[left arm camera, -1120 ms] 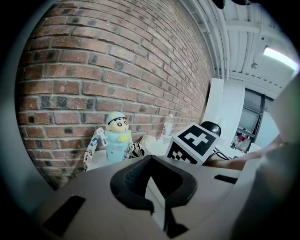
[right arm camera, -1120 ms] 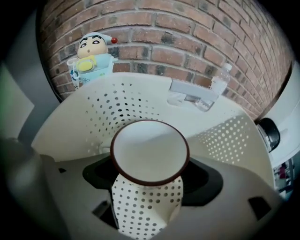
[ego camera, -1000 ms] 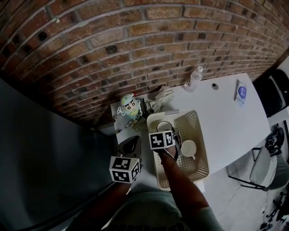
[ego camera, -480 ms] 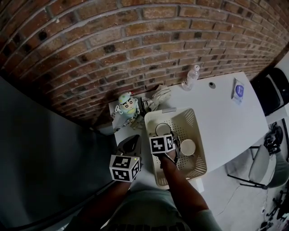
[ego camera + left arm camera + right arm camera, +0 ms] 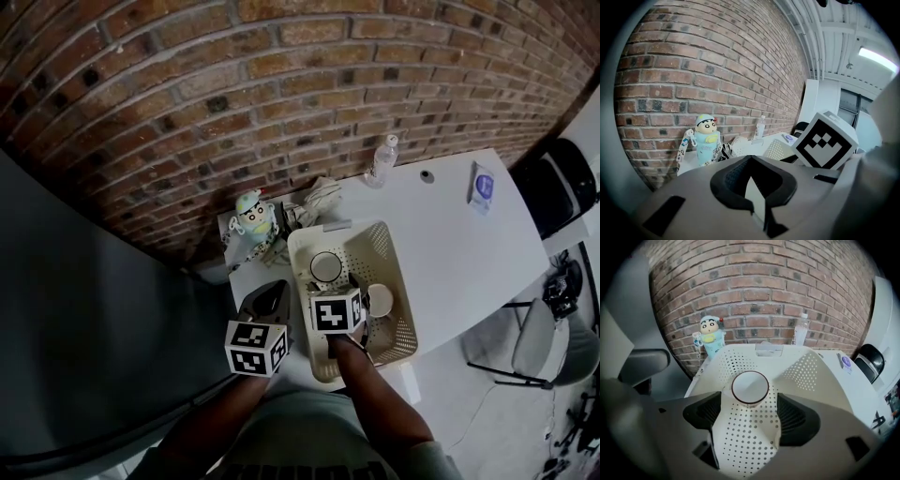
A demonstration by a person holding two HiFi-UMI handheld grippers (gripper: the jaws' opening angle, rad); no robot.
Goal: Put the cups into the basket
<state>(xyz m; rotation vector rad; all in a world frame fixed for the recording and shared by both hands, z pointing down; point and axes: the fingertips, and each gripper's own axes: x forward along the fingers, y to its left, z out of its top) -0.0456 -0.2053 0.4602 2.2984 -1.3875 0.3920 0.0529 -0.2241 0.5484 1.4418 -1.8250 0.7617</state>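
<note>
Reads as a loft-style office or workroom. Bare brick wall (image 5: 281, 94) running straight behind a plain white worktop (image 5: 450, 244). Office seating beside the worktop's end: a black chair (image 5: 562, 183) and a grey chair (image 5: 536, 342) on thin legs. Overhead in the left gripper view, exposed pipes (image 5: 820, 37) along a white ceiling and a long strip light (image 5: 876, 58). On the worktop, desk-side oddments: a water bottle (image 5: 380, 159), a cartoon-figure flask (image 5: 248, 217), a perforated plastic basket (image 5: 394, 281).
</note>
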